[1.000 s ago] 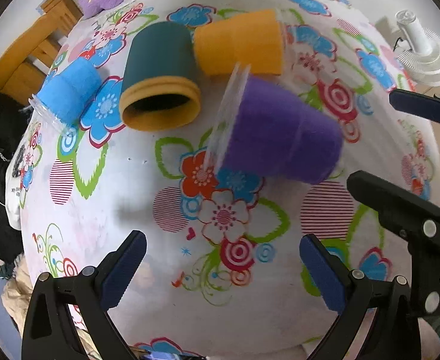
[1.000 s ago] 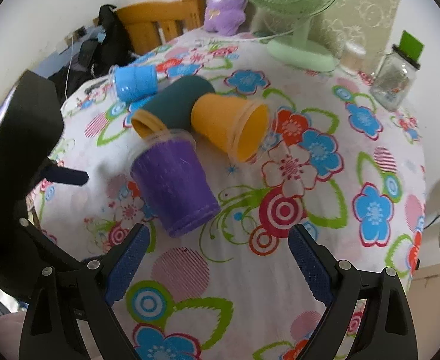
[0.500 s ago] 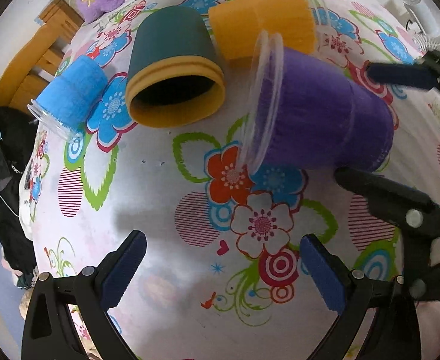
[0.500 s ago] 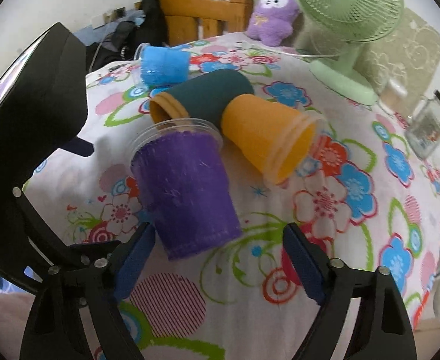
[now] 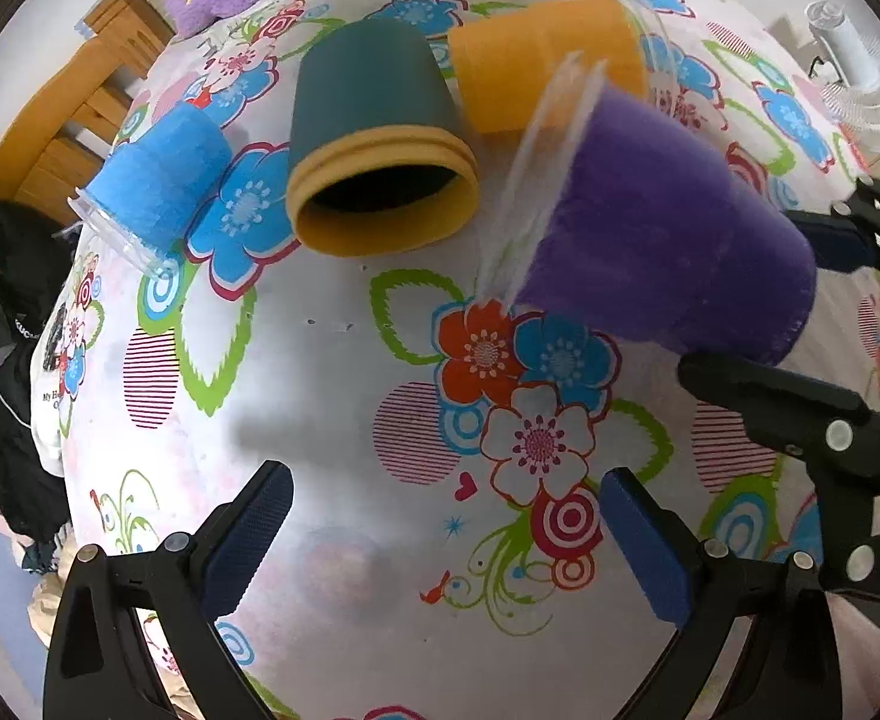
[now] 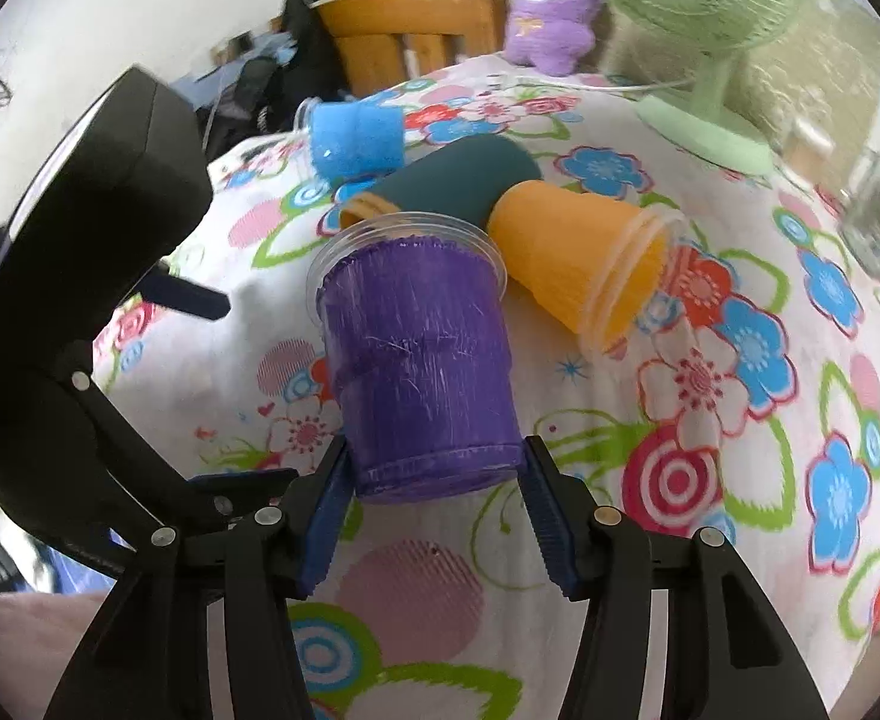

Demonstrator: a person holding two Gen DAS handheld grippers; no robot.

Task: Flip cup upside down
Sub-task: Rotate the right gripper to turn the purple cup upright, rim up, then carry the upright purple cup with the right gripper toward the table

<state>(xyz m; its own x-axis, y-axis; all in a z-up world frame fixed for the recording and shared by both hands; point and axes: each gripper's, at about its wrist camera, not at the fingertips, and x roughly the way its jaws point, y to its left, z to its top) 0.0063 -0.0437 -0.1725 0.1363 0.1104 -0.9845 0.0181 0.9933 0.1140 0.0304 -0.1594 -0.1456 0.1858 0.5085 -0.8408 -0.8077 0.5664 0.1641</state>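
Observation:
A purple cup with a clear plastic rim lies tilted on its side over the flowered tablecloth. My right gripper is shut on its base end, one blue pad on each side. In the left wrist view the purple cup sits at the right with the right gripper's fingers around its base. My left gripper is open and empty above the cloth, in front of the cups.
A teal cup with a yellow rim, an orange cup and a blue cup lie on their sides behind. A green fan, a purple plush toy, a glass jar and a wooden chair stand at the back.
My right gripper has moved in around the purple cup's base and closed on it. The cup's rim end has tipped up. My left gripper has stayed open.

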